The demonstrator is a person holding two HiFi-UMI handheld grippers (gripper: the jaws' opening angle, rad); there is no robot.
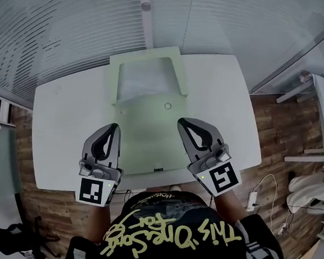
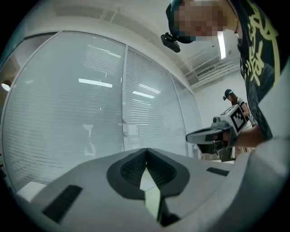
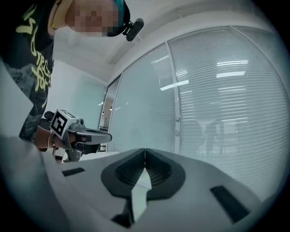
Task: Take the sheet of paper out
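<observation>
Paper [image 1: 149,81], long axis seemingly across table [image 1: 59,140]

I am standing in what looks like an office, facing a white table [image 1: 54,133] beside blind-covered glass partitions [image 1: 58,27] on wood-plank flooring [image 1: 274,130].

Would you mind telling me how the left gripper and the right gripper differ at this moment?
The left gripper hangs over the left edge of the mat, the right gripper over its right edge. The left gripper points nearly straight ahead; the right gripper slants inward more. The right gripper reaches slightly farther across the table than the left gripper. Both are shut and hold nothing.
</observation>
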